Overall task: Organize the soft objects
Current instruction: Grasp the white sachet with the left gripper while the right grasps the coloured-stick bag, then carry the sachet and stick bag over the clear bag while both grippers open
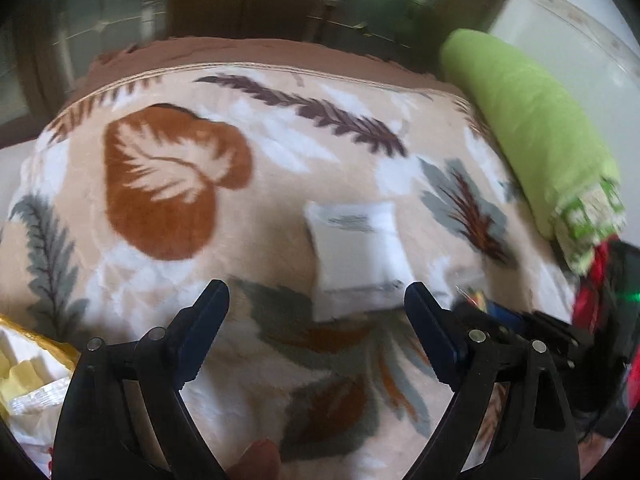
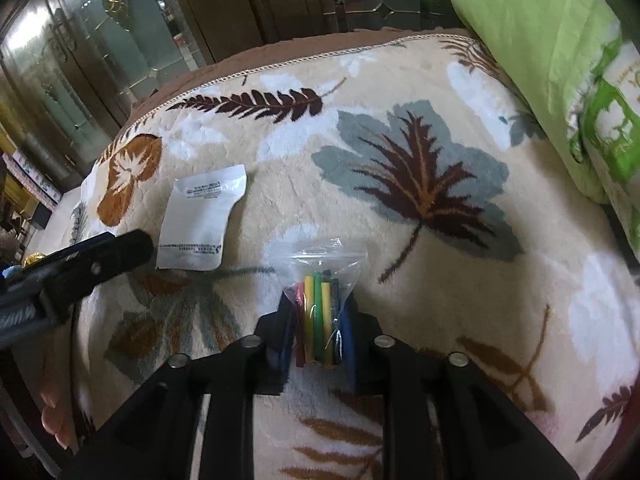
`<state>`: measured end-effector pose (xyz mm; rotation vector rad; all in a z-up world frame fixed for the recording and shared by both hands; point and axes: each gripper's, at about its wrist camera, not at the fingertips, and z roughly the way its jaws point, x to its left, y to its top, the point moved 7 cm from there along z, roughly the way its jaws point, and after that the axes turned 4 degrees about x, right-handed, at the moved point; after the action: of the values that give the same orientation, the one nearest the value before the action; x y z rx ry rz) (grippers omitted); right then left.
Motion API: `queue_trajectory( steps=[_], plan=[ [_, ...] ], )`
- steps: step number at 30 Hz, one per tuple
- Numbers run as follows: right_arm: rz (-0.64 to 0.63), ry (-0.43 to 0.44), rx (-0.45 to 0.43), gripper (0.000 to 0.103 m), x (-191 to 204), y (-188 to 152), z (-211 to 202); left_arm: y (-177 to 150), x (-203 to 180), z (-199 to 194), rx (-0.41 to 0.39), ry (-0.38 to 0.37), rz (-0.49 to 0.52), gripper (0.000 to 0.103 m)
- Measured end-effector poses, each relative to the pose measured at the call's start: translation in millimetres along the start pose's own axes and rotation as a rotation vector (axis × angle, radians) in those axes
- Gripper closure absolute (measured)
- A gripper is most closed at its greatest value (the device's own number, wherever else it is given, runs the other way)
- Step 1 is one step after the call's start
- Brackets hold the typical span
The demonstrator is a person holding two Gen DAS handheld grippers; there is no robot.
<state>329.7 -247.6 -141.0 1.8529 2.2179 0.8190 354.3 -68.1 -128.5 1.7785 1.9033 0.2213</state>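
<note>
Left tongs — spread wide, empty | right tongs — clamped on clear bag

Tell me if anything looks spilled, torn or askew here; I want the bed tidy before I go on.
Nothing is spilled or visibly torn. The white pouch lies flat but crooked on the leaf-print blanket, loose ahead of the open left gripper. The clear bag of coloured sticks is pinched in the right gripper.
</note>
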Motion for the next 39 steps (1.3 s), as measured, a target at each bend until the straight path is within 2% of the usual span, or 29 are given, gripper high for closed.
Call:
queue_trajectory(
  steps=[1,4,5,7,9,11,13,15,16,17,18,19,20,22,24,27,30,35,39],
  plan=[
    [-0.001,0.006,-0.005,0.072,0.9,1.3,0.9,1.2,3.3,2.8,-0.003,0.016,-0.019,0.013],
    [-0.016,0.025,-0.011,0.045,8.4,5.5,4.6,0.4,5.4,15.6,0.012,0.054,-0.054,0.013],
    [-0.036,0.018,-0.005,0.042,12.4,6.5,6.9,1.6,3.4,17.3,0.009,0.071,-0.05,0.012],
    [-0.071,-0.032,-0.003,0.041,16.5,9.6,8.8,3.1,-5.5,23.4,0.021,0.099,-0.033,0.012],
    [-0.043,-0.05,-0.034,0.041,10.0,13.1,3.5,2.2,-14.8,29.0,0.036,0.123,-0.002,0.012],
    [-0.018,-0.072,-0.025,0.04,-2.9,12.7,6.1,2.1,-20.6,33.4,0.034,0.131,0.014,0.012],
    [-0.025,-0.092,-0.016,0.04,-12.2,13.7,10.7,2.9,-27.5,35.7,0.026,0.112,0.014,0.012],
    [-0.052,-0.103,-0.009,0.04,-12.3,18.0,13.2,1.8,-36.8,35.6,0.018,0.077,0.031,0.018],
    [-0.065,-0.109,0.001,0.04,-11.3,19.0,15.2,0.6,-41.5,37.1,0.021,0.08,0.053,0.033],
    [-0.083,-0.122,0.009,0.043,-9.8,19.7,15.8,-0.8,-44.5,39.4,0.026,0.097,0.08,0.036],
    [-0.098,-0.13,0.015,0.053,-8.0,19.3,15.5,-1.3,-45.8,40.5,0.027,0.108,0.102,0.038],
    [-0.105,-0.132,0.017,0.062,-6.9,18.3,14.6,-1.1,-44.9,40.0,0.024,0.106,0.103,0.05],
    [-0.106,-0.131,0.019,0.065,-6.8,16.8,13.4,0.5,-42.9,39.2,0.019,0.104,0.094,0.07],
    [-0.086,-0.12,0.02,0.078,-9.5,13.6,9.9,0.7,-44.3,36.3,0.022,0.025,0.091,0.081],
    [-0.069,-0.107,0.02,0.086,-11.5,9.8,5.3,-7.9,-52.4,36.8,0.058,-0.049,0.138,0.085],
    [-0.041,-0.089,0.003,0.087,-12.1,0.3,-1.2,-13.7,-54.9,32.5,0.09,-0.12,0.124,0.09],
    [0.008,-0.059,-0.019,0.088,-15.7,-9.9,-8.2,-18.7,-55.2,23.9,0.089,-0.148,0.124,0.093],
    [0.085,0.003,-0.043,0.088,-18.8,-25.5,-20.4,-31.6,-56.3,12.6,0.112,-0.236,0.094,0.096],
    [0.101,0.036,-0.049,0.088,-12.2,-42.6,-28.8,-49.6,-56.8,2.0,0.124,-0.245,0.106,0.096]
  ],
)
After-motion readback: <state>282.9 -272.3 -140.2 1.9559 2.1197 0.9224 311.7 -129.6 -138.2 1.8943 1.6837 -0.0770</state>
